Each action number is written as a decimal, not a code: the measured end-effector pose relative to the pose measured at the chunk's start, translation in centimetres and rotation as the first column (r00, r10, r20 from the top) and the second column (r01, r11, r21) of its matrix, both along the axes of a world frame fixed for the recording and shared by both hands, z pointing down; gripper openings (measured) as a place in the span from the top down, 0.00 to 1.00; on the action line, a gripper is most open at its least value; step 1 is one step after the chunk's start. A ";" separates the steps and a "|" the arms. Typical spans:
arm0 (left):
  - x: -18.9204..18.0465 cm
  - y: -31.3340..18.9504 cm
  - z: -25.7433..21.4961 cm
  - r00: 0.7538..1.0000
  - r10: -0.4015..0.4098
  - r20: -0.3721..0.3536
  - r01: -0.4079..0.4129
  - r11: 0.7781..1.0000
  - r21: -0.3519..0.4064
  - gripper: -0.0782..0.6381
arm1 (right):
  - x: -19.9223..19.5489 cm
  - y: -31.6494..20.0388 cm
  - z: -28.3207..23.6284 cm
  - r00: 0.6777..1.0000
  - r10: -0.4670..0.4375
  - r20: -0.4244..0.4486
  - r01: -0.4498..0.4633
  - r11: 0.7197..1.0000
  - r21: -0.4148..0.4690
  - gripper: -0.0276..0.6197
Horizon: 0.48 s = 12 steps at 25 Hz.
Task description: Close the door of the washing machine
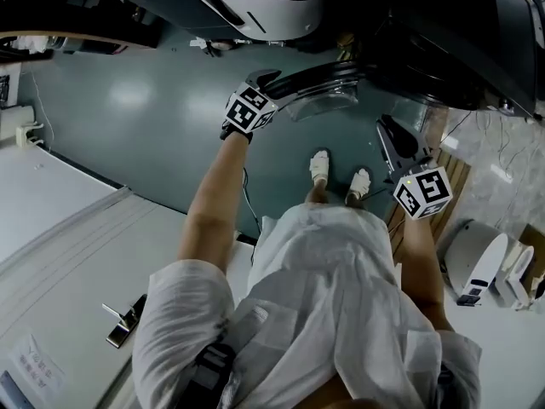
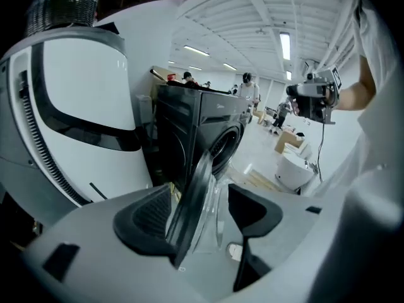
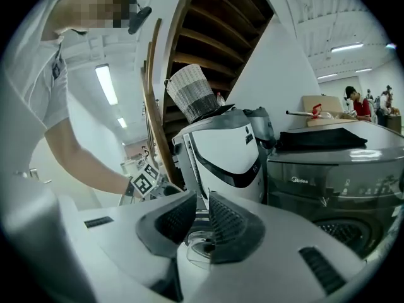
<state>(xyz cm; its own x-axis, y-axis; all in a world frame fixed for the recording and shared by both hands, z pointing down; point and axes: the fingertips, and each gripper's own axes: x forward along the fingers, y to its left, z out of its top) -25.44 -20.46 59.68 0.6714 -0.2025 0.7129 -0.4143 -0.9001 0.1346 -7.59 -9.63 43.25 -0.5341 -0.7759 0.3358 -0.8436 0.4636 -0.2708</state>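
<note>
The dark washing machine [image 2: 196, 128] stands with its round opening [image 2: 226, 147] uncovered. Its door [image 1: 319, 88] is swung out towards me, glass bowl showing. My left gripper [image 1: 266, 85] is at the door's rim. In the left gripper view the rim [image 2: 194, 191] runs between the wide-apart jaws of that gripper [image 2: 201, 214], close to the left pad [image 2: 148, 214] and clear of the right pad. It is open. My right gripper [image 1: 389, 133] hangs off to the right, away from the door. Its pads [image 3: 224, 219] leave a narrow gap with nothing between them.
A tall white appliance [image 3: 227, 147] stands left of the washing machine [image 3: 328, 188]. My feet [image 1: 320, 167] are just behind the door on the grey floor. A white table [image 1: 60, 220] lies at my left, white devices [image 1: 477, 262] at my right. People stand far off [image 2: 247, 90].
</note>
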 end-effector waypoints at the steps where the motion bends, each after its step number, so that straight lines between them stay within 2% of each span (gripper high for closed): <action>1: 0.2 -0.4 0.7 1.000 0.019 0.016 -0.018 1.000 -0.006 0.50 | -0.1 -0.3 0.2 1.000 -0.001 -0.001 0.001 1.000 -0.005 0.86; 7: 1.2 -0.9 5.1 0.982 0.137 0.130 -0.132 0.990 -0.050 0.48 | -0.5 -1.0 1.3 1.000 -0.009 -0.017 0.008 0.999 -0.037 0.85; 12: 0.9 -1.3 8.3 0.957 0.173 0.232 -0.159 0.984 -0.076 0.48 | 0.3 -0.5 2.3 1.000 0.003 -0.008 -0.004 0.998 -0.059 0.85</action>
